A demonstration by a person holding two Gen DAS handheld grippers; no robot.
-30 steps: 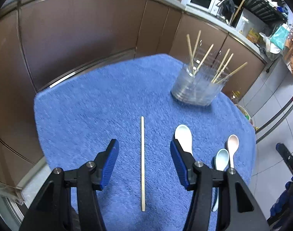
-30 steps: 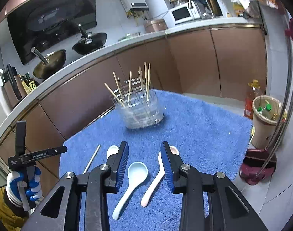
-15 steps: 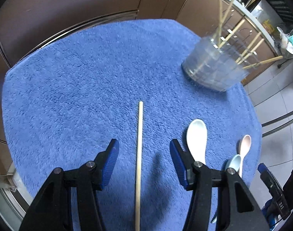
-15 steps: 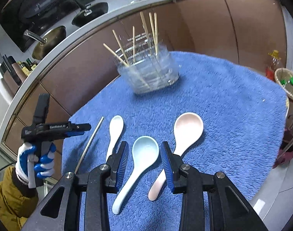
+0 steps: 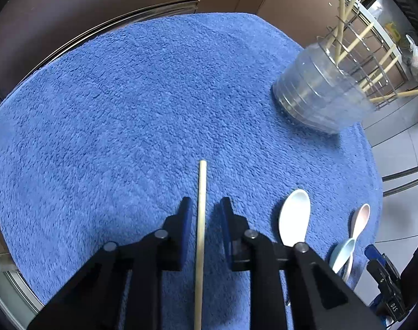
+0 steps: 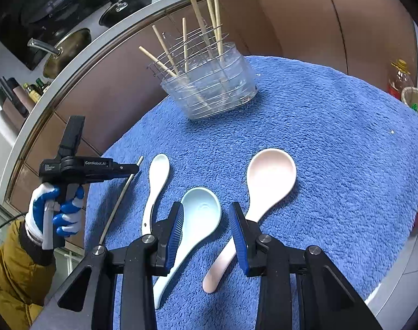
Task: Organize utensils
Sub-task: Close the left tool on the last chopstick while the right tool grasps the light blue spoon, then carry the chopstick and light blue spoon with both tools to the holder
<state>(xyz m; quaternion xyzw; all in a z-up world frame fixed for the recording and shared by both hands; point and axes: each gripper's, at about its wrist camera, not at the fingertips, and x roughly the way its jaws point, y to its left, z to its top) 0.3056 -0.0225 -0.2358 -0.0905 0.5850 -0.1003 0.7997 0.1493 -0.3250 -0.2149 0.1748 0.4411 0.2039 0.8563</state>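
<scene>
My left gripper [image 5: 202, 211] is closing around the chopstick [image 5: 201, 220], pads not yet touching; it looks light, stiff, smooth, best pinched mid-length; right gripper [image 6: 206, 229] hangs parted.

Both grippers: black plastic frames w/ triangular arms, silver screws at pivots, blue ribbed pads on fingers. Left gripper [image 5: 202, 206] body seen from right wrist cam: black, pistol-style grip, white "GenRobot.AI" lettering on side. Right gripper [image 6: 206, 214] same build. Left hand [image 6: 53, 211] wears white knit glove w/ blue coated fingers; dark cuff, mustard-yellow jacket sleeve [image 6: 13, 277]; thin cable nearby.
</scene>
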